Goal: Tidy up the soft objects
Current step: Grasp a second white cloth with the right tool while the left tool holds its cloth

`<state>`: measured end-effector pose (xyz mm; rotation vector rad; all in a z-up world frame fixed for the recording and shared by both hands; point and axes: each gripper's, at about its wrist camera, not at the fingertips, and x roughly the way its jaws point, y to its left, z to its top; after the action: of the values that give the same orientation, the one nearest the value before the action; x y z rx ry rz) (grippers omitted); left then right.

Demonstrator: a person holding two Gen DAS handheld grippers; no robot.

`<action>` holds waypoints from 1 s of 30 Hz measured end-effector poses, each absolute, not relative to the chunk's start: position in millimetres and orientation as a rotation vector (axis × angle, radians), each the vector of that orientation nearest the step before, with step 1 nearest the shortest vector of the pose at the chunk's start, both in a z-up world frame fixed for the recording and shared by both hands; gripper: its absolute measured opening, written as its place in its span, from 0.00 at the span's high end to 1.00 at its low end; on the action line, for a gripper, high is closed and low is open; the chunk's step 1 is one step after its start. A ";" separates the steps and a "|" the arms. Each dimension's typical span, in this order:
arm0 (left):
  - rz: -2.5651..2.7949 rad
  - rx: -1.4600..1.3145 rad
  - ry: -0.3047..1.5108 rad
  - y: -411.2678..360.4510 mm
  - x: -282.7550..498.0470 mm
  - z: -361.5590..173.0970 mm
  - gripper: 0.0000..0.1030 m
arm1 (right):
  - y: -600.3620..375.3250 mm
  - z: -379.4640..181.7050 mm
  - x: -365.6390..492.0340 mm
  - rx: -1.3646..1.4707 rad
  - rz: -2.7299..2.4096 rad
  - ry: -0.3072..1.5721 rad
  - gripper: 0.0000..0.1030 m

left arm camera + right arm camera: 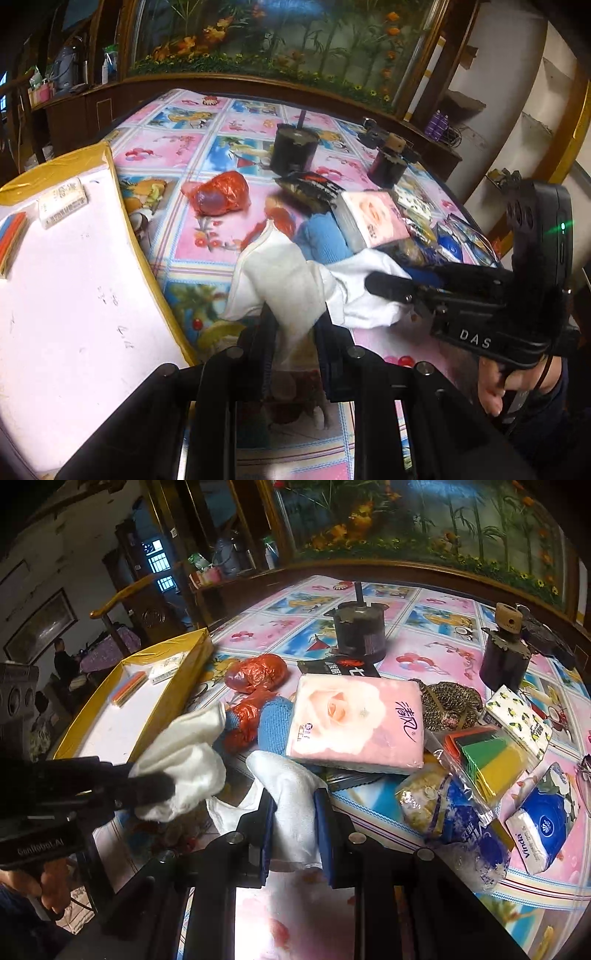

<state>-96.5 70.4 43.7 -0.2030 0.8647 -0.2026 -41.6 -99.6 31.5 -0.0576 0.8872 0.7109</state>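
Right wrist showed our left tongs [155, 790] and right tongs [295, 812] each clamping the white cloth [192, 764]; box [110, 731] left of them nearly bare, bench [436, 657] pile beyond unsorted.

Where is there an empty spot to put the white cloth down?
The white floor of the yellow-rimmed box is mostly bare, past the small items at its far end. The tablecloth between the box and the red plastic bag is free too. Around the pink tissue pack it is crowded.

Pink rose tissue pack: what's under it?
The pink tissue pack lies partly on a blue knitted item, a black packet and a leopard-print item. Whatever lies beneath its middle is covered.
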 end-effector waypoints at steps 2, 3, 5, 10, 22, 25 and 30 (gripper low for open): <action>-0.218 -0.178 0.887 64.0 -98.8 39.5 0.81 | -100.3 31.1 -40.8 -0.060 0.707 0.891 0.78; -0.224 -0.168 0.895 61.0 -101.0 37.7 0.81 | -100.8 30.3 -39.6 -0.060 0.704 0.897 0.78; -0.234 -0.145 0.920 54.5 -105.6 32.3 0.81 | -101.2 27.0 -37.5 -0.059 0.699 0.919 0.78; -0.221 -0.108 0.946 47.5 -109.5 22.7 0.69 | -98.9 20.8 -35.6 -0.070 0.690 0.960 0.76; -0.200 -0.045 0.894 42.5 -107.4 33.4 0.28 | -98.6 27.6 -41.1 -0.099 0.685 0.928 0.54; -0.204 -0.032 0.900 39.1 -103.6 28.9 0.28 | -94.4 24.0 -41.8 -0.126 0.683 0.940 0.53; -0.164 0.043 0.894 28.9 -102.8 23.1 0.43 | -89.5 18.4 -43.3 -0.160 0.675 0.948 0.53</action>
<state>-102.8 28.9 23.1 0.0435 0.8938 -0.1643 -43.3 -89.5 18.4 -0.1599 0.9480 0.6752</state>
